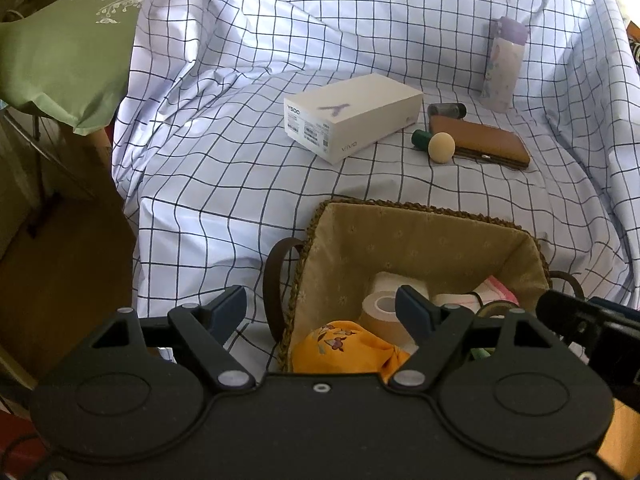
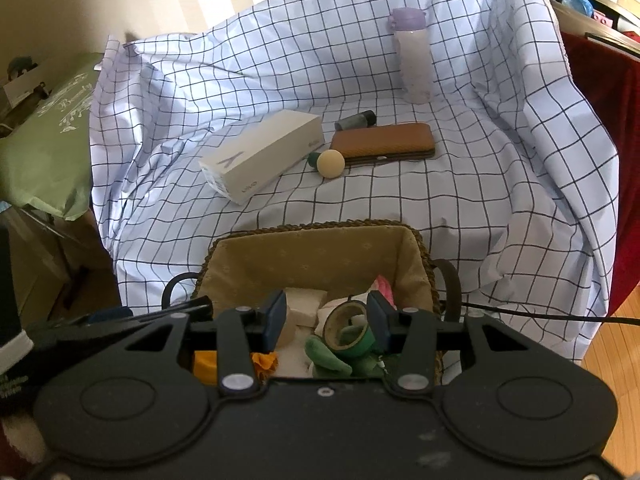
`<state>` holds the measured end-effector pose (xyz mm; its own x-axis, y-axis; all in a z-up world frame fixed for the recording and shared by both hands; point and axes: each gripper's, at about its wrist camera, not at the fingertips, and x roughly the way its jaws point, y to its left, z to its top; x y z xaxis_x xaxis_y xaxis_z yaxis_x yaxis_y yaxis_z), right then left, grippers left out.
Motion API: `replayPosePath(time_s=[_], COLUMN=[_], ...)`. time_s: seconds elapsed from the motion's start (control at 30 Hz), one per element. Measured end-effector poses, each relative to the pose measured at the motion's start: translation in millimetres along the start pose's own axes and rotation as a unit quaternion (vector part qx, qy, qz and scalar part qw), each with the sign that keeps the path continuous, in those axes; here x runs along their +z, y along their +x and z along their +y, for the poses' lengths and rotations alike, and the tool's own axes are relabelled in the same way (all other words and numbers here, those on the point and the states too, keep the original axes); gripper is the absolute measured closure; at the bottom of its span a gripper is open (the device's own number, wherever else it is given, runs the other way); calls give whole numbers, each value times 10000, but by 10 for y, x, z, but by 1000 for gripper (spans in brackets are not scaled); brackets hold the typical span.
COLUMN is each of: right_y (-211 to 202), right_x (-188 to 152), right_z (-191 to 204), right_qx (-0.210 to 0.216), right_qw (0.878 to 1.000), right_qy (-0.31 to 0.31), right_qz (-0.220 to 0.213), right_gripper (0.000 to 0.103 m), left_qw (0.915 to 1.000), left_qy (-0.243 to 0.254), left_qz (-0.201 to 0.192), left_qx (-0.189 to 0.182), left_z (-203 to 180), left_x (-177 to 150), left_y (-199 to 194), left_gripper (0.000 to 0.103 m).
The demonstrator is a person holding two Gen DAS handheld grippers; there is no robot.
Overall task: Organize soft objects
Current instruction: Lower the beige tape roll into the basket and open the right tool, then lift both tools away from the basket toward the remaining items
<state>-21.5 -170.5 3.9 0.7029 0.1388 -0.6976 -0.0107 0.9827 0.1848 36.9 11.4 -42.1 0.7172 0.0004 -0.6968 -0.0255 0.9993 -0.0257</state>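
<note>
A woven basket [image 1: 420, 220] [image 2: 312, 244] with a tan cloth lining sits at the near edge of the checked sheet. It holds an orange cloth [image 1: 344, 344], a tape roll [image 1: 380, 308], a white block [image 2: 304, 300], a green tape roll [image 2: 352, 332], a green soft item [image 2: 328, 360] and a pink-white cloth [image 2: 384, 284]. My left gripper [image 1: 320, 312] is open and empty over the basket's left rim. My right gripper [image 2: 326, 320] is open over the basket, its fingers either side of the green tape roll, not gripping it.
On the checked sheet [image 1: 240, 180] behind the basket lie a white phone box [image 1: 352, 116], a brown case [image 1: 480, 140], a cream ball on a green cap [image 1: 440, 146], a dark vial [image 1: 446, 110] and an upright lilac bottle [image 1: 502, 64]. A green bag [image 1: 68, 52] stands left.
</note>
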Motion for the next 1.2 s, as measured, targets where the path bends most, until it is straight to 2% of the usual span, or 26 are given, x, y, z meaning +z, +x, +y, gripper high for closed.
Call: replayPosePath(time_s=[0.63,0.77,0.87,1.13,1.2], right_y=[77,94,102,122,126], right_x=[-6,-10,-12,-27,-31], right_z=[-93,-137,-172,-218,-229], right_qx=[-371,-446,-506,-581,-585], right_qw=[9987,9981,9976,9969,9969], right_qy=[285,340,374,384,370], right_qz=[218,256,274,353,368], right_gripper=[55,50,46,37,33], left_qw=[9998,9997,9996,9991,9990], left_qy=[199,248,273,416,437], left_qz=[62,58,23,0,0], left_qx=[-10,-23,-38,-73,-86], left_z=[-61,-79,-84,-135,-143], left_x=[-31,-38,-39,-48,-52], left_y=[2,-6,-16,-23,-25], left_gripper=[24,23,15,14,14])
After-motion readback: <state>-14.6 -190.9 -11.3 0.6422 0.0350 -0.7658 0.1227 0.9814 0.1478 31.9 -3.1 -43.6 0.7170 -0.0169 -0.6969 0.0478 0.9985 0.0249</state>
